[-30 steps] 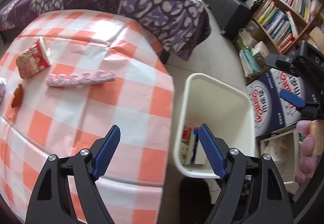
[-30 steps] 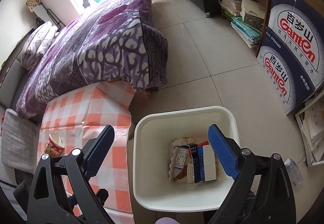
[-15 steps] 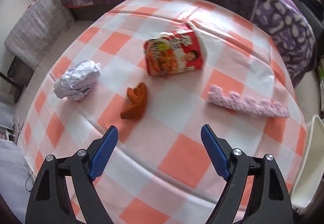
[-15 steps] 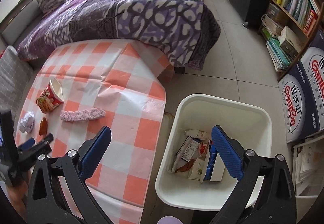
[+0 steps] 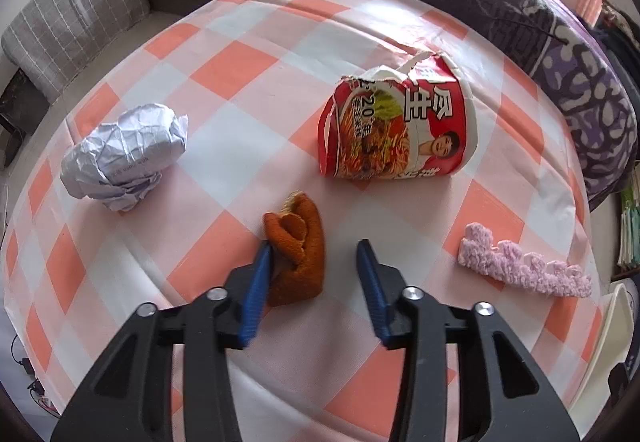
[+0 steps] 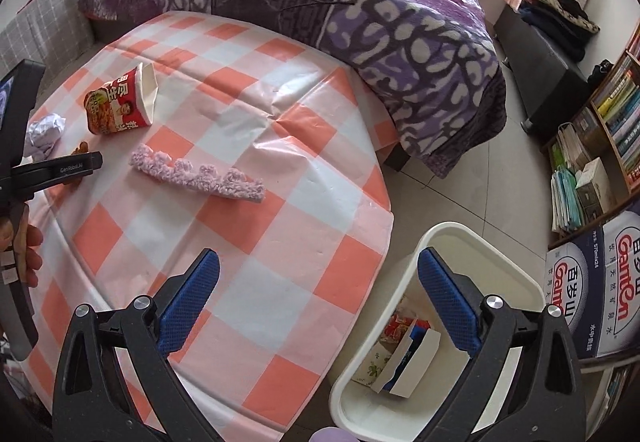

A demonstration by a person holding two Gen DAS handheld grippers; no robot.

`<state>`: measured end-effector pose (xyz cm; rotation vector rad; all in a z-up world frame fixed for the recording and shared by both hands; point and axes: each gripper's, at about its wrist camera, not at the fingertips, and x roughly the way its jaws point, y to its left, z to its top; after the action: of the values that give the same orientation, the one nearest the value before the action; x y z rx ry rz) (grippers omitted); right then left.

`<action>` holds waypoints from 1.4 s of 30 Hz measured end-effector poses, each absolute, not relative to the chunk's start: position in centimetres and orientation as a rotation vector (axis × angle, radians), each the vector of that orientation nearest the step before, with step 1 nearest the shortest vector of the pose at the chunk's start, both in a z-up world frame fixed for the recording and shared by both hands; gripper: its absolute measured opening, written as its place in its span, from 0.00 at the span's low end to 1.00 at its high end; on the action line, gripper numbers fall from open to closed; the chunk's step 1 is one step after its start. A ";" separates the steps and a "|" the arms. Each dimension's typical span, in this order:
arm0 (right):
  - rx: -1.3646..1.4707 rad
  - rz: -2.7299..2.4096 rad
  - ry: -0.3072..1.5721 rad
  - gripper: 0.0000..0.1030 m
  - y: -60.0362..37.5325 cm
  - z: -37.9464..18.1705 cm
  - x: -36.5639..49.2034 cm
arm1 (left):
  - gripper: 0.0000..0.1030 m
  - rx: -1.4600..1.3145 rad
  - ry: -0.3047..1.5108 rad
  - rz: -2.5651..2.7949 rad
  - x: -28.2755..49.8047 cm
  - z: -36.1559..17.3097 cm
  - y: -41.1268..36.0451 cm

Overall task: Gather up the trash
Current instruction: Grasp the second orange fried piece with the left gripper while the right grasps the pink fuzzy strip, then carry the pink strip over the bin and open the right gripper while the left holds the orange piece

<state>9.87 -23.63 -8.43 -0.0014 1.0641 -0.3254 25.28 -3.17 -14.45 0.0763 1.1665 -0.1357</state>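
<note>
On the orange-checked tablecloth lie a brown orange peel, a torn red noodle cup, a crumpled white paper ball and a pink fuzzy strip. My left gripper is open, its jaws around the peel, the left pad touching it. My right gripper is open and empty, above the table's corner and the white bin, which holds boxes and wrappers. The right wrist view also shows the cup, the strip and the left gripper.
A bed with a purple blanket borders the table's far side. A bookshelf and blue Ganten boxes stand right of the bin. A grey checked cushion lies at the far left.
My left gripper has swung from the bin over the table and come down around the orange peel, its jaws narrower. My right gripper has drifted left, toward the table.
</note>
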 end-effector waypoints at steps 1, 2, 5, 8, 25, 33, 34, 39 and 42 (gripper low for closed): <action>-0.012 -0.321 1.061 0.93 -23.3 -8.6 9.9 | 0.25 0.084 1.161 -0.136 25.1 -14.4 -3.0; -0.021 -0.312 1.057 0.93 -23.1 -8.7 9.9 | 0.24 0.086 1.164 -0.139 24.9 -14.2 -2.9; -0.025 -0.261 1.046 0.93 -22.5 -9.0 10.0 | 0.23 0.072 1.147 -0.148 24.2 -13.1 -1.8; -0.001 -0.206 1.065 0.93 -21.9 -9.5 10.7 | 0.22 0.032 1.117 -0.173 22.9 -10.6 -0.8; -0.230 0.074 1.177 0.33 -17.5 -13.9 19.7 | 0.23 -0.084 0.952 -0.256 17.1 -0.3 3.9; -0.052 -0.006 1.094 0.24 -17.0 -10.8 18.4 | 0.23 -0.109 0.939 -0.228 17.2 -0.1 5.8; -0.037 -0.015 1.077 0.24 -16.9 -10.2 18.1 | 0.23 -0.112 0.934 -0.228 17.1 0.0 5.9; 0.024 -0.070 0.986 0.24 -16.5 -6.4 16.5 | 0.23 -0.128 0.921 -0.229 17.0 0.4 6.1; 0.064 -0.122 0.950 0.25 -16.5 -4.6 15.4 | 0.23 -0.129 0.912 -0.230 16.8 0.6 6.0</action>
<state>15.36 -16.46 -4.56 0.0635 0.9496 -0.1221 16.82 6.02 0.63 -0.1287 0.9122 -0.2305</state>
